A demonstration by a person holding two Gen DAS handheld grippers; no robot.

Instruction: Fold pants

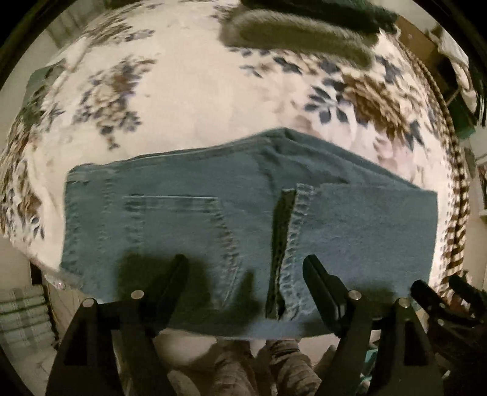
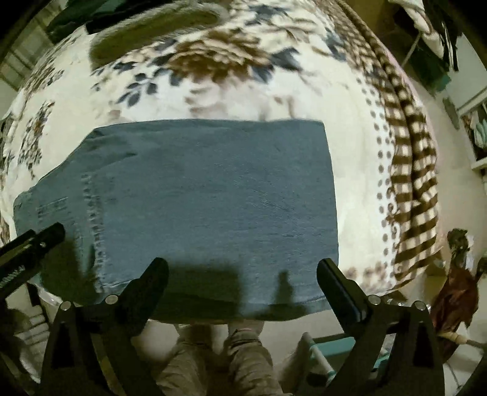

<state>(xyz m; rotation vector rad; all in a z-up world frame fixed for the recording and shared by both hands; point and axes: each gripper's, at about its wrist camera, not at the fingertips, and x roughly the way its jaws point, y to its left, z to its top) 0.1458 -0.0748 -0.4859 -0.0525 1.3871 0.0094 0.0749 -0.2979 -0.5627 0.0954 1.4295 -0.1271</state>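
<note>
The folded blue denim pants (image 1: 243,219) lay flat on the floral bedspread (image 1: 194,91) (near its front edge). Both the left gripper (image 1: 245,274) and right gripper (image 2: 242,274) hovered above them, fingers spread apart, gripping nothing.

Home bedroom: bed with floral blanket (image 1: 197,100), garments (image 2: 426,18) hanging far right, shelves (image 2: 478,134) at right

Count, both views:
Jeans (image 1: 243,219): one pair, folded.
Floral blanket (image 1: 197,100): one.
Grippers: two — left gripper (image 1: 245,271), right gripper (image 2: 243,274).
Olive-grey garment (image 1: 301,36): one.
Person's legs (image 2: 231,356): two.
</note>
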